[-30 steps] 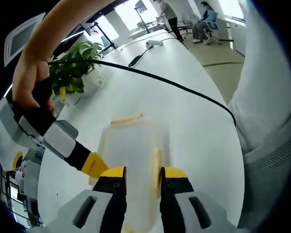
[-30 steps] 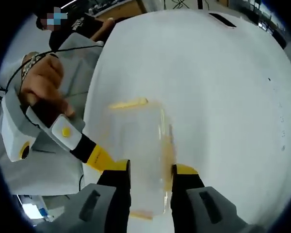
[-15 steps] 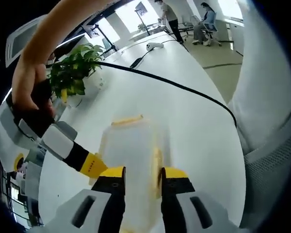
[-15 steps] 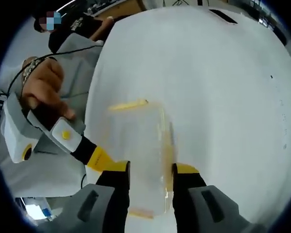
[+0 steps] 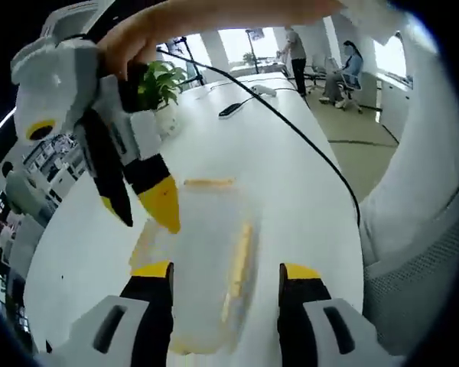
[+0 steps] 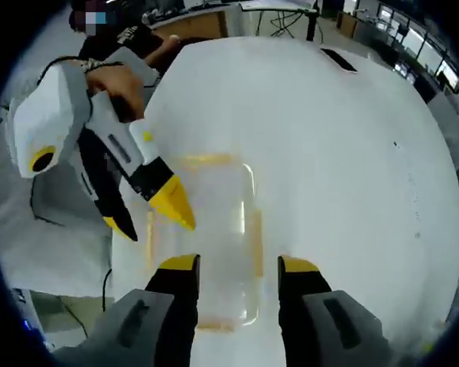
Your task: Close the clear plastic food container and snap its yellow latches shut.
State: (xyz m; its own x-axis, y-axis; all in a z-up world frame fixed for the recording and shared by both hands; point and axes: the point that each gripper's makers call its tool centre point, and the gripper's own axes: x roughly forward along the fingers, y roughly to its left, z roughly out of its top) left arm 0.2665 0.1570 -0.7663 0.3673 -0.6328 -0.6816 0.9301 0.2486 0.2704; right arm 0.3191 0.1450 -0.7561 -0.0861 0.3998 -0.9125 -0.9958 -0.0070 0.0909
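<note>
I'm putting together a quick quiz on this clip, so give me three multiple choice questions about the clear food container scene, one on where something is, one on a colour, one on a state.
1. Where does the container sit?
A. on the white table
B. on a chair
C. on the floor

2. What colour are the container's latches?
A. red
B. yellow
C. blue

3. How do the left tongs stand in the left gripper view?
A. clamped on a latch
C. holding a cable
B. open, a jaw on each side of the container

Answers: 1 A, the box rests on the white tabletop. 2 B, yellow strips line its edges. 3 B, a wide gap shows between the jaws.
</note>
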